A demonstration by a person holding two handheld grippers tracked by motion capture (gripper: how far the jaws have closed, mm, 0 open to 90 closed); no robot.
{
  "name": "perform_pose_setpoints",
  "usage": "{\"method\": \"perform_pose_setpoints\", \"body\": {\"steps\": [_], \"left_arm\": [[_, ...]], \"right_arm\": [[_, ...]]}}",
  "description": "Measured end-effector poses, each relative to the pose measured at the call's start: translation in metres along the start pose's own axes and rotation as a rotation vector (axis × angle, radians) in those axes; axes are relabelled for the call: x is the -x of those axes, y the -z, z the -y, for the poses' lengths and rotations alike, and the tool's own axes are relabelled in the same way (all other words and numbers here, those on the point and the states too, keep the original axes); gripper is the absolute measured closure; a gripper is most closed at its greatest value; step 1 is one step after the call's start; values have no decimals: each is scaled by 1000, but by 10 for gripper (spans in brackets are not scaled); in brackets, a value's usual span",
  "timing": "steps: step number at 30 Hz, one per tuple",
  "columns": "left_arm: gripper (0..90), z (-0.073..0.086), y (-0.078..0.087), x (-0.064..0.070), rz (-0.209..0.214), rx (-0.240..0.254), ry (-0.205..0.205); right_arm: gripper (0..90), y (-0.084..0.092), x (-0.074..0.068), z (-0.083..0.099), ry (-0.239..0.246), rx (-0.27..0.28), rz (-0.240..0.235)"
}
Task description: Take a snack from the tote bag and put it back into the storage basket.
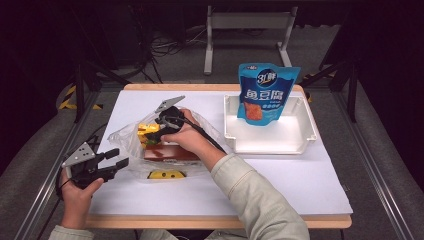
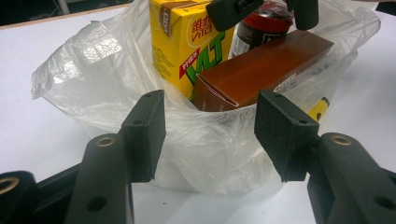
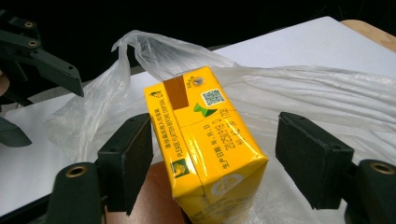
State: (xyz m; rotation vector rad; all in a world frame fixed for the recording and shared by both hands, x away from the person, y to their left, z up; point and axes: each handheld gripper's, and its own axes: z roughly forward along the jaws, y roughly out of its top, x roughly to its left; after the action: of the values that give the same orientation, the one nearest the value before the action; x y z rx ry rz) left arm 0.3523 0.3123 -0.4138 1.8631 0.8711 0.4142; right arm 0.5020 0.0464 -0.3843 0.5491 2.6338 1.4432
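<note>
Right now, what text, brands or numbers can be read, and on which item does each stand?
"鱼豆腐" and "3L鲜": blue pouch in the white tray.
"維他 VITA": yellow drink carton, front face; its large green letters are partly hidden.
"PLEASE FLATTEN BEFORE DISPOSAL": carton top.
Printed date on the carton top: too blurred.
Brown box and dark jar: nothing legible.

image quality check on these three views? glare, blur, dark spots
High view: table evenly lit, surroundings nearly black, white tray slightly blown out. Left gripper view: glare on the clear plastic bag; yellow drink carton print sharp, own jaws soft. Right gripper view: carton crisp with a sheen, background black.
</note>
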Motion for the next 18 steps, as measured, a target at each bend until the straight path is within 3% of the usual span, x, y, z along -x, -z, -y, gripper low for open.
{"method": "perform_pose_setpoints", "body": {"steps": [18], "left_arm": [[440, 0, 0, 0, 1, -1, -7]], "right_arm": [[261, -16, -1, 5, 18, -79, -4]]}}
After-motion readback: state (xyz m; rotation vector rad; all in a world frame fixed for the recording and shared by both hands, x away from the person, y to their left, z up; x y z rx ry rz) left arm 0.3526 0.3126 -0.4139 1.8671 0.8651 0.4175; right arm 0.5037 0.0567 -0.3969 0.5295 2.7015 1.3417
